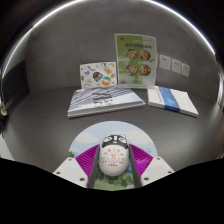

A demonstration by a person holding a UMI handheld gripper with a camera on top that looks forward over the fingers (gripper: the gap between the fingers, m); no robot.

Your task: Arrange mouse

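A white computer mouse [113,157] with a cartoon print, a dark top and red marks, sits between the purple pads of my gripper [112,160]. Both fingers [88,157] press against its sides and hold it above a round mouse mat [98,133] with a pale landscape print on the grey table. The mat is partly hidden behind the mouse. The lower part of the mouse is cut off by the housing.
Beyond the mat lie a striped booklet [108,100] and a white and blue box [171,98]. Two printed cards [137,58] stand against the back wall, next to wall sockets [172,66]. The grey table [40,120] spreads to both sides.
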